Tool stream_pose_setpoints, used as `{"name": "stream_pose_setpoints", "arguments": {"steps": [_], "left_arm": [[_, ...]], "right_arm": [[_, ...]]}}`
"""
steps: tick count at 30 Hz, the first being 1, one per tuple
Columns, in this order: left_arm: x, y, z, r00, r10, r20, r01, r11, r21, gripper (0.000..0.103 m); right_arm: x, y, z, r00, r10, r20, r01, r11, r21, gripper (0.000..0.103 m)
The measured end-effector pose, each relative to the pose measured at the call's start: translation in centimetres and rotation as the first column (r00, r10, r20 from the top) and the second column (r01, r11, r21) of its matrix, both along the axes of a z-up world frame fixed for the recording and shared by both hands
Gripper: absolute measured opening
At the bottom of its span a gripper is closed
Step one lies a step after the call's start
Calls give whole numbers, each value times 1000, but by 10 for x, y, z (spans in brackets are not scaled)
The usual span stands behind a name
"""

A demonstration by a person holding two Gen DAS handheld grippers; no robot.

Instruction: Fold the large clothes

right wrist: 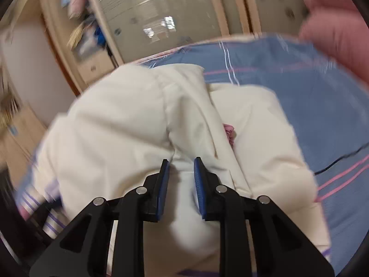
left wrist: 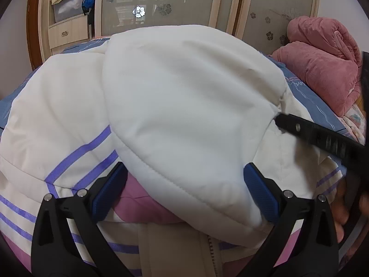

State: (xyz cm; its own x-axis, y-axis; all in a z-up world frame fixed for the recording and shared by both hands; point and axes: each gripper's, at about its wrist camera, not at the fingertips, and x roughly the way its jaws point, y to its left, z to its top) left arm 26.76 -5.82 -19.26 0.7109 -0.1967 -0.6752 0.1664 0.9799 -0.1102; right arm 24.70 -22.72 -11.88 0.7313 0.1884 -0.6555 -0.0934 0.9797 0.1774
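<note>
The white padded jacket (left wrist: 184, 106) lies spread on the bed (right wrist: 322, 106), its purple-striped (left wrist: 76, 152) lower panels and pink lining (left wrist: 138, 198) toward me and its zipper (left wrist: 211, 244) running along the near edge in the left wrist view. A thick white flap, probably the hood or a folded-over upper section, is doubled back over the body so that the bulk stacks in the middle rather than trailing off the bed.

My left claw (left wrist: 184, 191) stands wide open, its blue pads (left wrist: 108, 194) either side of the flap's stitched edge. I judge it grips nothing; it straddles the edge, placed to close on it or to press it flat.

My right claw (right wrist: 181, 184) is nearly closed on a ridge of white fabric, which passes between the pads and appears pinched, though motion blur in that view keeps me from being sure of firm contact. In the left wrist view its finger (left wrist: 306, 131) reaches the flap's right corner at a seam, so I hold that corner to keep the fold from springing open.

Beyond the jacket, a rolled pink quilt (left wrist: 322, 69) rests at the far right of the bed, well apart. Behind stands a wardrobe (left wrist: 161, 4) with frosted floral doors and an open shelf of bundled clothes (left wrist: 69, 0).
</note>
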Motion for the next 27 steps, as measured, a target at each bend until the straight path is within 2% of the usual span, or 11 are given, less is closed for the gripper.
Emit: {"name": "stream_pose_setpoints", "arguments": {"steps": [3, 6, 9, 11, 13, 14, 16, 18, 20, 22, 27], "left_arm": [[-3, -2, 2, 1000, 1, 3, -1, 1000, 6, 101], [-4, -7, 4, 1000, 2, 4, -2, 1000, 14, 101], [-8, -3, 13, 1000, 7, 5, -7, 1000, 0, 101], [-19, 4, 30, 997, 37, 71, -37, 999, 0, 101], [-27, 12, 46, 985, 90, 144, -94, 995, 25, 101], [-27, 19, 54, 977, 134, 168, -139, 990, 23, 101], [-23, 33, 64, 964, 208, 167, -207, 978, -26, 101], [-13, 45, 76, 955, 264, 138, -249, 962, -114, 101], [-4, 45, 85, 954, 275, 120, -256, 954, -154, 101], [2, 33, 94, 958, 259, 123, -240, 959, -148, 101], [28, -19, 77, 986, 167, 10, -167, 985, -38, 101]], "right_arm": [[-14, 12, -1, 999, 25, 32, -21, 994, -111, 29], [-20, 7, -8, 998, 21, 62, -15, 996, -85, 33], [-30, 1, -4, 993, 43, 114, -42, 999, -15, 55], [-46, 4, 16, 979, 18, 204, -8, 999, -50, 68], [-63, 1, 38, 945, -31, 325, 66, 993, -96, 68], [-63, -4, 45, 945, -49, 324, 82, 993, -88, 68], [-52, -12, 41, 968, -44, 247, 58, 997, -47, 58], [-32, -14, 18, 993, -52, 101, 60, 995, -78, 57], [-16, -16, -5, 998, -60, -9, 59, 994, -90, 57], [-7, -27, -17, 994, -55, -95, 56, 998, 9, 58], [-5, -50, -13, 991, -18, -136, 39, 988, 152, 59]]}}
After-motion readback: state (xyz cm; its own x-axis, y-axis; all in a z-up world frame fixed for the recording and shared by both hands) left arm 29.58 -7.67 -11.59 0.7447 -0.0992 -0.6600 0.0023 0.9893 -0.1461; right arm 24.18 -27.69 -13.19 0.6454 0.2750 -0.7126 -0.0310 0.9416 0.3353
